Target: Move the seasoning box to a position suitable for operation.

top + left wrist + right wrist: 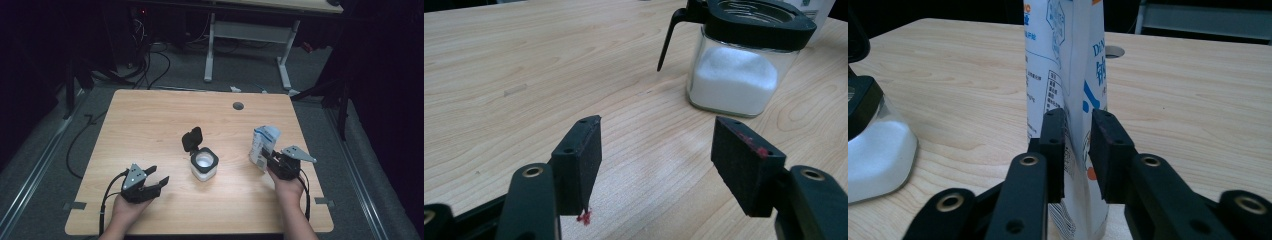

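Note:
A glass jar (204, 164) with white powder inside stands at the table's middle, its black flip lid (192, 138) tilted open behind it. The same jar (741, 62) sits ahead and to the right of my left gripper (656, 160), whose jaws stand wide open over bare wood. In the high view the left gripper (159, 176) rests near the front left of the table. A white and blue paper bag (262, 145) stands upright at the right. My right gripper (265, 156) is shut on the bag (1068, 65), pinching its lower edge between both pads (1055, 150).
The wooden table (150, 120) has a round cable hole (238, 105) near its far edge. Beyond the table lie a grey floor with cables and a white desk frame (247, 35). The jar (873, 150) stands close to the left of the held bag.

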A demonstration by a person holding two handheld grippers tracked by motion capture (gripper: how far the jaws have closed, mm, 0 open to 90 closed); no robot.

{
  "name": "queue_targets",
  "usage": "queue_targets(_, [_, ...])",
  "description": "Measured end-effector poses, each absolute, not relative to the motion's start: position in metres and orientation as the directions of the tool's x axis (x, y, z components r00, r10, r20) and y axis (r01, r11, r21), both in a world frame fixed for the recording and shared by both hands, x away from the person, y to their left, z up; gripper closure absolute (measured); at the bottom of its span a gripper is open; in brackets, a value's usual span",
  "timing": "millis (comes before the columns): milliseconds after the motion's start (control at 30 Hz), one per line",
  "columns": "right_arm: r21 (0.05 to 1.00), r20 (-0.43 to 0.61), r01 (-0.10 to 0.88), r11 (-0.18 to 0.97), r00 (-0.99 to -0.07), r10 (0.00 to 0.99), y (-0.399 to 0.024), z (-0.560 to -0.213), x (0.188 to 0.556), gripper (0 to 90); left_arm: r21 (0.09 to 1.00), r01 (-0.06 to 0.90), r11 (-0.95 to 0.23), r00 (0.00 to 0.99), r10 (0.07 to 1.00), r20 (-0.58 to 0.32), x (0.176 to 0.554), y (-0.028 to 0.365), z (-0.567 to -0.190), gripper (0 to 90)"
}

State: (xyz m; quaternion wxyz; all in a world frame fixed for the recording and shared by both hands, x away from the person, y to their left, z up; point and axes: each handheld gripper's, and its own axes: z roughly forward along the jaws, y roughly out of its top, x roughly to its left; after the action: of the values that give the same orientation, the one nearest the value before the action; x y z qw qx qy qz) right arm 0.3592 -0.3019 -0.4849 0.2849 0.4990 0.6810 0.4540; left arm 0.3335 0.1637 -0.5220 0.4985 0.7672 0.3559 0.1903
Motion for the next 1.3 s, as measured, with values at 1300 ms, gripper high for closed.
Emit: queue_targets(1300, [0.872,-0.028,0.458,0.176,-0.312,0.95,-0.304,-0.504,0.309,52.7,0.881,0.377,-0.285,0.672,0.739,-0.048,0.336,0.157,-0.522,41.1])
